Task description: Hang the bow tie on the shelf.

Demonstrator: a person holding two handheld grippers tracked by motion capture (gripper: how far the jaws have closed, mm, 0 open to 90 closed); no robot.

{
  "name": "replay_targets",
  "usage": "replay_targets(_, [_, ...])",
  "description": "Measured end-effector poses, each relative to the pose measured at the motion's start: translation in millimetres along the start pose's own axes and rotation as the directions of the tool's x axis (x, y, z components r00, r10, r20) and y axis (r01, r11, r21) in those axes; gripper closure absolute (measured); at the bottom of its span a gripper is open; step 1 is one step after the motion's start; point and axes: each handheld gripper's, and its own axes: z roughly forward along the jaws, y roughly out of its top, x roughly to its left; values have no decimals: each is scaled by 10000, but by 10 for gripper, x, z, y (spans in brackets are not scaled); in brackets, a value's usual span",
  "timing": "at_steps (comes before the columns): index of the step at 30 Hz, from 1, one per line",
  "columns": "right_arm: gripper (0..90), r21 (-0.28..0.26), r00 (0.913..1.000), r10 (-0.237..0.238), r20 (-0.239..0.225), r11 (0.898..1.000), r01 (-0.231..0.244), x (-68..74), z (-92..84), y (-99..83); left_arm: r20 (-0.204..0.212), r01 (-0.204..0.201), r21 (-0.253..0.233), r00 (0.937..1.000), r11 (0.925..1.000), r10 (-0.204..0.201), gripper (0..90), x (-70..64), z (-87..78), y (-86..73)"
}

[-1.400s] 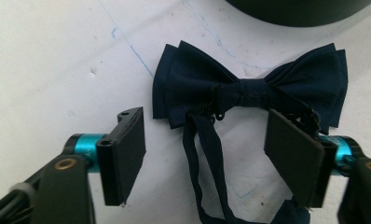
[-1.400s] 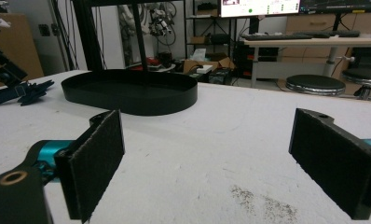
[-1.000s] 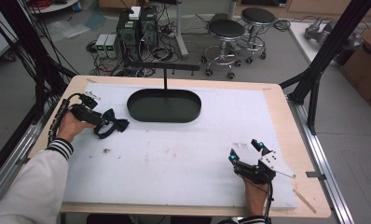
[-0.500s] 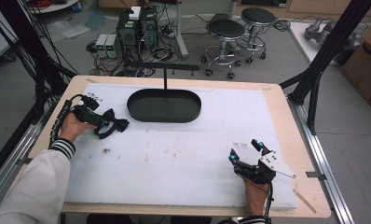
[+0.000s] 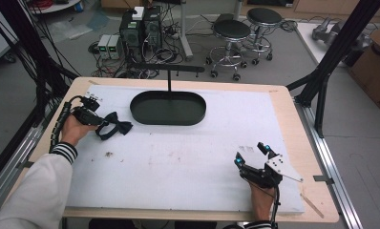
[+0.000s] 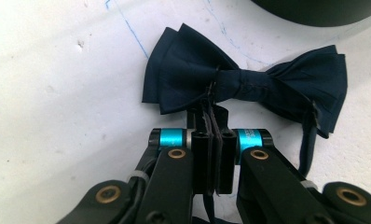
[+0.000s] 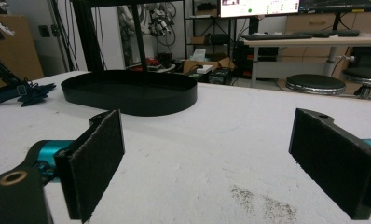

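Note:
A dark navy bow tie (image 5: 116,128) (image 6: 249,84) lies flat on the white mat, left of centre, just in front of the oval tray's left end. My left gripper (image 5: 102,124) (image 6: 210,122) comes at it from the left, with its jaws shut on the tie's thin black strap right by the centre knot. Near the front right edge, my right gripper (image 5: 250,154) (image 7: 211,140) rests open on the mat, nothing between its pads. In the right gripper view the bow tie (image 7: 32,93) shows far off at the left.
A black oval tray (image 5: 197,114) (image 7: 127,100) sits at the back middle of the mat, with a thin black T-shaped stand (image 5: 169,76) rising behind it. The white mat (image 5: 188,157) covers most of the wooden table. Stools and computers stand on the floor beyond.

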Motion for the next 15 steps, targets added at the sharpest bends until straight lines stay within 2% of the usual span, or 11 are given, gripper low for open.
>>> replay_targets(7, [93, 3, 10000, -5, -5, 10000, 5, 0, 0, 0, -7, -6, -244, 10000, 9997, 5, 884, 0, -32, 4])
replay_targets(10, [93, 13, 10000, 6, -1, 10000, -6, 1, -1, 0, 62, -71, -631, 10000, 9980, 75, 885, -13, -68, 12])
replay_targets(11, [93, 7, 10000, -12, -5, 10000, 12, 0, 1, 0, -128, -248, -878, 9996, 9958, 237, 885, -34, -96, 20])
replay_targets(13, [93, 4, 10000, 6, -7, 10000, -6, 0, 1, 0, -234, -500, -1381, 9986, 9892, 472, 886, -62, -141, 34])
replay_targets(15, [93, -26, 10000, -64, 14, 10000, 64, -6, 4, 1, -143, -467, -1968, 9989, 9793, 447, 886, -70, -186, 46])
